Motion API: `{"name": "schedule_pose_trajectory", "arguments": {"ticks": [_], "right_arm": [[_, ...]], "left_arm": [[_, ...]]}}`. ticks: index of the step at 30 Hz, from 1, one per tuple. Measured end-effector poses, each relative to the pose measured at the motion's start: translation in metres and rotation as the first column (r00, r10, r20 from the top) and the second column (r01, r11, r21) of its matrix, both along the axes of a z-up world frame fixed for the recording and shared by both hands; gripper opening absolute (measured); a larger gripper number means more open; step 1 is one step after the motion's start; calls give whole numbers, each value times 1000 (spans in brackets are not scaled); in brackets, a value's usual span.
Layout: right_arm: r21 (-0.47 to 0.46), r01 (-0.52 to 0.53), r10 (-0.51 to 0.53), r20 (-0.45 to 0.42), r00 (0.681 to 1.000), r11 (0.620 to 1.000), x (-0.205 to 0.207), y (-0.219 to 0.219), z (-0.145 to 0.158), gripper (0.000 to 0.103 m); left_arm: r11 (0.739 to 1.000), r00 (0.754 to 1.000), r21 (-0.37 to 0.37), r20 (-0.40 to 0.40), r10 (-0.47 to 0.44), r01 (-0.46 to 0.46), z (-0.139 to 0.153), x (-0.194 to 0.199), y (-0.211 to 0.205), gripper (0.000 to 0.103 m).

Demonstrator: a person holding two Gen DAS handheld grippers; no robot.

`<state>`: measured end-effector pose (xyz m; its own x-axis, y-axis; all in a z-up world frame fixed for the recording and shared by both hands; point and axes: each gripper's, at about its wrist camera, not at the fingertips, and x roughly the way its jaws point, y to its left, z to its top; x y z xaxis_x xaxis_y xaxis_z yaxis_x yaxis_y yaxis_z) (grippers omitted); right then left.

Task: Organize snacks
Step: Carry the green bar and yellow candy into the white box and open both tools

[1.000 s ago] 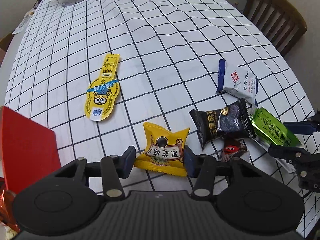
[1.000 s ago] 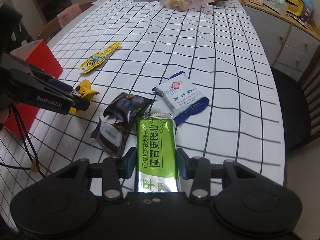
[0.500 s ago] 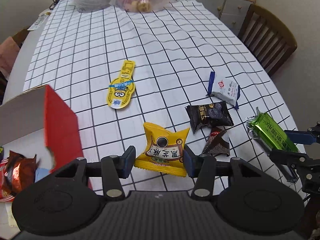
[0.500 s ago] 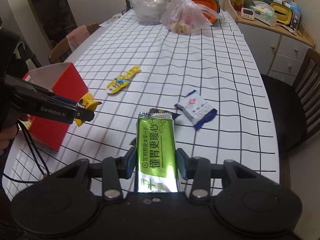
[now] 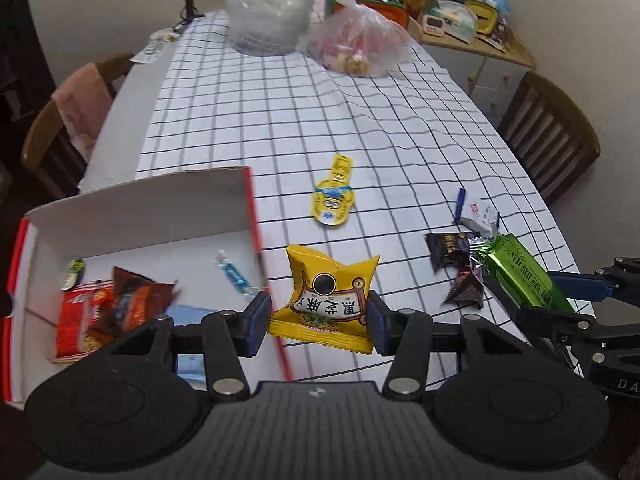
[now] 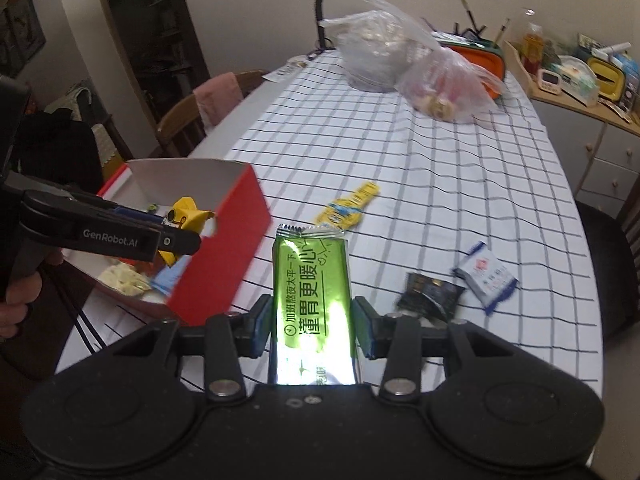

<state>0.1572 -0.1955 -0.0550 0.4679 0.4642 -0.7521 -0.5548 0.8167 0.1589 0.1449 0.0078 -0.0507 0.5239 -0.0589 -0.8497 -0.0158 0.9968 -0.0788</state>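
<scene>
1. carrying a snack each: the left gripper (image 5: 318, 318) is clamped on the yellow packet (image 5: 326, 294) by its two side edges, and the right gripper (image 6: 312, 330) is closed on the green bar (image 6: 311, 296), whose long axis runs forward along the fingers.
2. the red box (image 6: 224, 248) lies to the left of both. judging from the right wrist view, the yellow packet hangs at the box's near right wall, about over the rim, so the left side is nearer; the green bar is well to the right of that wall.
3. the box is open-topped and white inside. it holds a red packet (image 5: 86, 318), a brown wrapper (image 5: 138, 302), a blue candy (image 5: 236, 276) and a small green piece (image 5: 72, 272).
4. on the checked tablecloth (image 5: 304, 120) lie a yellow minion pouch (image 5: 332, 200), a white-and-blue sachet (image 5: 478, 216) and dark wrappers (image 5: 452, 250).
</scene>
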Motion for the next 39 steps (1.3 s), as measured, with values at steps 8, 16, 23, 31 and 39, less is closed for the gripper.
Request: {"name": "schedule_pose_trajectory", "arguments": {"ticks": [8, 16, 23, 31, 39], "right_arm": [[7, -77, 76, 9, 997, 997, -6, 74, 5, 41], [-20, -100, 100, -25, 995, 995, 2, 145, -8, 41], [-76, -95, 92, -42, 995, 993, 21, 194, -31, 41], [-162, -130, 124, -51, 991, 978, 38, 240, -63, 41], [-240, -177, 169, -58, 984, 954, 43, 268, -88, 41]], "left_arm": [[998, 998, 4, 24, 63, -63, 13, -20, 62, 49], [991, 991, 21, 15, 133, -133, 8, -32, 127, 49], [981, 983, 54, -16, 186, -185, -8, -26, 180, 49], [971, 973, 105, -60, 223, -216, -34, -7, 216, 49], [976, 971, 124, -137, 194, -177, -62, 11, 226, 49]]}}
